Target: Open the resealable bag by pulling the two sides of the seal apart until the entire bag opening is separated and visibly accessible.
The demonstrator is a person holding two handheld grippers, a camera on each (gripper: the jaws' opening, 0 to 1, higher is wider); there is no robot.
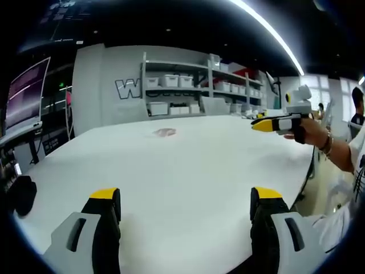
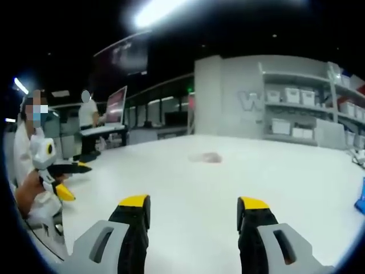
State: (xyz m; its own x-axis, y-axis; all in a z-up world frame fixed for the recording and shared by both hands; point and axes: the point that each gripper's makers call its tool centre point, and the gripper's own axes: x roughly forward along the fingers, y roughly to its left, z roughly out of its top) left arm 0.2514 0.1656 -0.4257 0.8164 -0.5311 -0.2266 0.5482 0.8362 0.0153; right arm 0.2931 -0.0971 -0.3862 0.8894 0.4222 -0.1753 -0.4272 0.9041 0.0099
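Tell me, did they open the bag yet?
Not yet. Nothing looks done: the bag lies alone far out on the table. It's too blurry to see its seal. In hand: nothing. The left gripper and right gripper are open and empty, well short of it. Left to do: reach the bag, grab both sides, pull them apart.

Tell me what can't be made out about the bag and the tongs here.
- Resealable bag: too small and blurred in both views; seal state unreadable.
- Right tongs, seen side-on in the left gripper view: jaw gap unreadable there.
- Blue object: cut off by the right gripper view's edge.
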